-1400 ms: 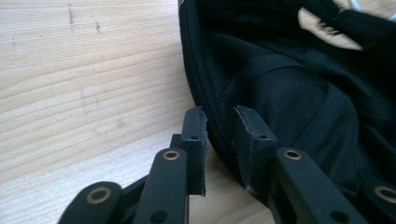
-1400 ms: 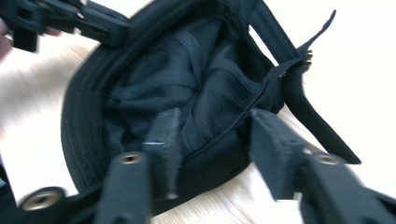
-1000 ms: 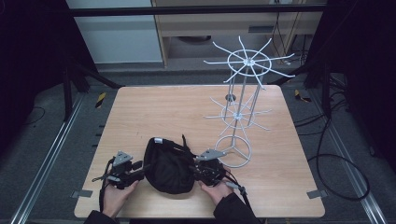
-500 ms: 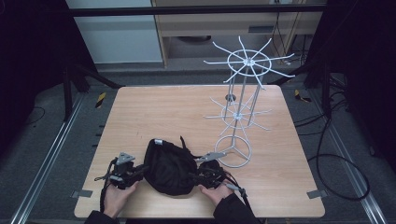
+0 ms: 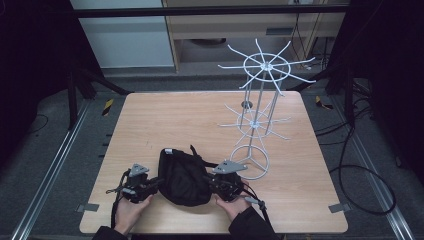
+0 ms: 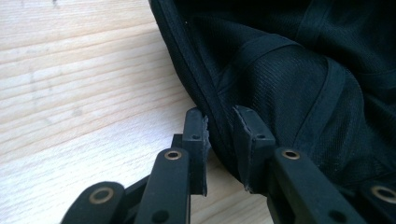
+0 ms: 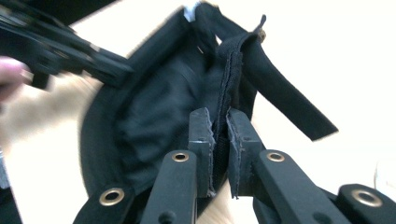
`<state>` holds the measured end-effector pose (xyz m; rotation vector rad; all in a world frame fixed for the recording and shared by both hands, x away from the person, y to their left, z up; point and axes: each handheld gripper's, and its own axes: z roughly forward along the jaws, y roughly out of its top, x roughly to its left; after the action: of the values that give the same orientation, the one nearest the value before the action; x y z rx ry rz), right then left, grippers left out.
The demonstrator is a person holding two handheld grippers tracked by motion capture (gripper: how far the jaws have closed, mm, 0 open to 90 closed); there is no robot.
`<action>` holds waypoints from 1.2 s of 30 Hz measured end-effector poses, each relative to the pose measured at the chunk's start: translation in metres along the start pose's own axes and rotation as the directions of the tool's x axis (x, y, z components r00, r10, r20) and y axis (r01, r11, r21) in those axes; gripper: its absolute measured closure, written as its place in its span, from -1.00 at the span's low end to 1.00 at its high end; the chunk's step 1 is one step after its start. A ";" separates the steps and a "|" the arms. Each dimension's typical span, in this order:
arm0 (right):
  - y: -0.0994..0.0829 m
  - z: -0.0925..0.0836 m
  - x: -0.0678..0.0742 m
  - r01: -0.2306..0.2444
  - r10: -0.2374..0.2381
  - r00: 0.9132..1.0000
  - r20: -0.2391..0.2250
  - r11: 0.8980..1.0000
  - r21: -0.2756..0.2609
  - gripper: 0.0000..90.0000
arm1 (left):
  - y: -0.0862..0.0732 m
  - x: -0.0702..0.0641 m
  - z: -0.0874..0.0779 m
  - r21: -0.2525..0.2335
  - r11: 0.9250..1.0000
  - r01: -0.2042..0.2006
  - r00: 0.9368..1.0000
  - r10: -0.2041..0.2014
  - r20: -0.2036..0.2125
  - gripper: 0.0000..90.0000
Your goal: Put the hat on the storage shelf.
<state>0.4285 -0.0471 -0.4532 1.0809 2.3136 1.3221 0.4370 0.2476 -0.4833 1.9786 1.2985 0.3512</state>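
Black cap [image 5: 182, 176] lying upside down near the front edge of the worktop [image 5: 200, 115], just beside the base of a white wire rack [image 5: 260, 120]. Left gripper [image 6: 220, 128] at the cap's left rim, jaws having just closed, pinching the edge seam. Right gripper [image 7: 219, 122] at the cap's right side, jaws having just closed further, nearly together, clamped on the rim fabric beside a loose strap [image 7: 289, 100].

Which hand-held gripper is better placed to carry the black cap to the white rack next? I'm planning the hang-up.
Right, probably. The right hand-held gripper pinches the cap edge on the side nearest the rack; the left hand-held gripper grips the far edge.
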 end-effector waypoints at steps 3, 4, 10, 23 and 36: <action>0.004 -0.007 0.006 0.042 -0.045 0.998 -0.034 0.997 -0.064 0.83 | 0.002 -0.003 0.005 -0.016 1.000 -0.001 1.000 0.002 0.002 0.65; 0.005 -0.008 0.008 0.062 -0.066 0.997 -0.042 0.995 -0.080 0.83 | 0.002 -0.003 0.005 -0.016 1.000 -0.001 1.000 0.002 0.002 0.65; 0.006 -0.007 0.019 0.125 -0.134 0.987 -0.092 0.987 -0.103 0.83 | 0.007 -0.002 0.013 -0.038 0.999 0.011 1.000 -0.010 0.014 0.67; -0.003 -0.002 0.022 0.131 -0.135 0.988 -0.073 0.989 -0.062 0.81 | 0.013 0.004 -0.002 -0.099 0.995 0.030 0.999 -0.027 0.032 0.46; -0.011 -0.001 0.021 0.121 -0.125 0.990 -0.070 0.991 -0.054 0.77 | 0.034 -0.019 -0.033 -0.234 0.971 0.043 0.985 -0.003 0.171 0.15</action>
<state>0.4081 -0.0359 -0.4593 0.8732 2.3448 1.3846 0.4317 0.2374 -0.4334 1.7511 1.1161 0.3044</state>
